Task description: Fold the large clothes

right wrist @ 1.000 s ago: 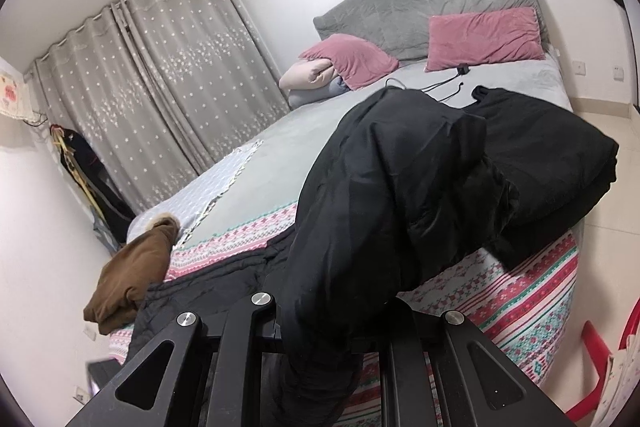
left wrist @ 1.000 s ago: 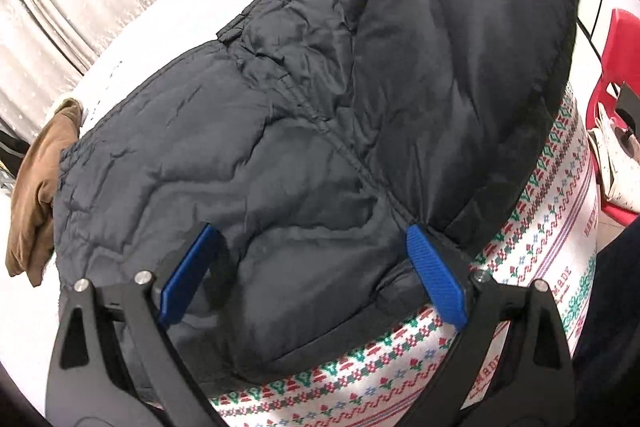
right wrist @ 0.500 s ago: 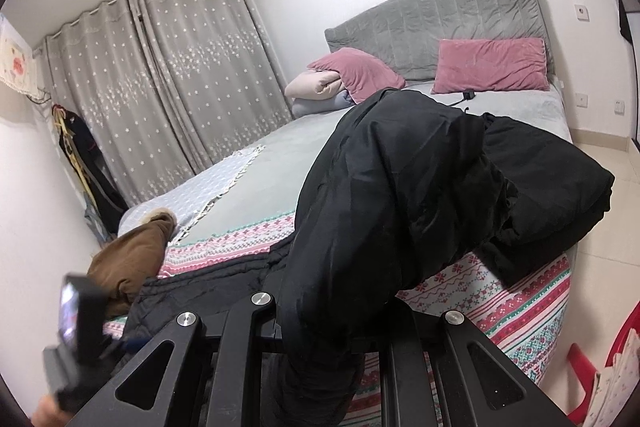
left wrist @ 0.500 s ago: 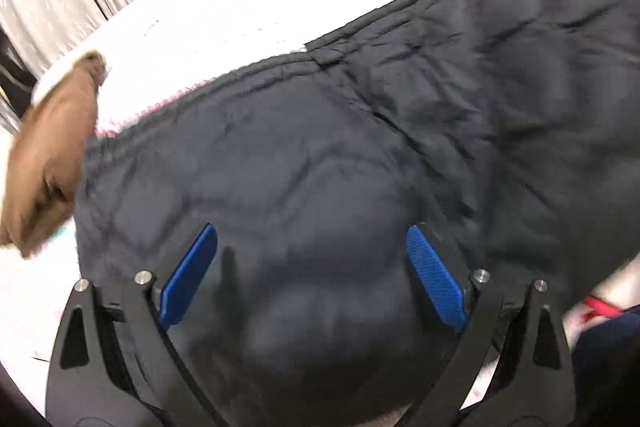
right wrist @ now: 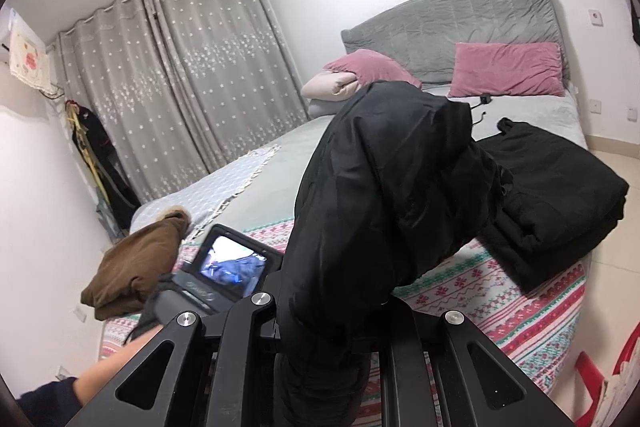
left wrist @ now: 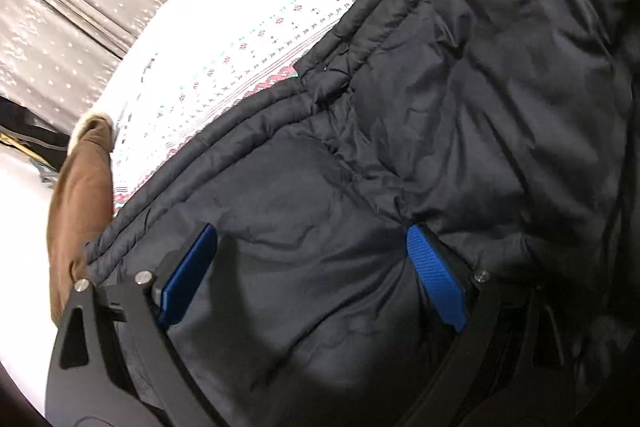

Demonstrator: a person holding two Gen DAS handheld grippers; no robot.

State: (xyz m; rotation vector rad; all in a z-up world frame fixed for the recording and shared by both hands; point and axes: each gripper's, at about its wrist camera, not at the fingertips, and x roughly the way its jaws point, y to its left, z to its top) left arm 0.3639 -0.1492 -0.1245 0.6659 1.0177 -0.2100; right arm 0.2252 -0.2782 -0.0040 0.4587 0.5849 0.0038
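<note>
**Currently on the bed: one black padded coat, partly lifted**

Leftmost in my right wrist view, the grey star-dotted curtains (right wrist: 180, 79) cover the far wall. Below them, a folded brown garment (right wrist: 136, 263) sits at the near-left corner of the bed (right wrist: 272, 183), on the patterned blanket (right wrist: 500, 307). Just beside it, my left tool (left wrist: 310, 267) shows from behind, its small screen lit; in its own view the blue pads (left wrist: 434, 277) stand wide apart, pressed down onto the coat's quilted panel with nothing pinched between them.

Centre item: black padded coat (right wrist: 392, 195). One part lies spread across the foot of the bed under the left tool; another part rises in a bunched hump in front of my right tool (right wrist: 328, 323). That tool's jaws are drawn close together with coat fabric caught between them, so I read it as clamped on the coat.

Further right: a folded black garment (right wrist: 556, 199) on the bed's right edge, two pink pillows (right wrist: 508, 69) against the grey headboard (right wrist: 452, 23), and a red chair (right wrist: 600, 383) at the lower right corner.
</note>
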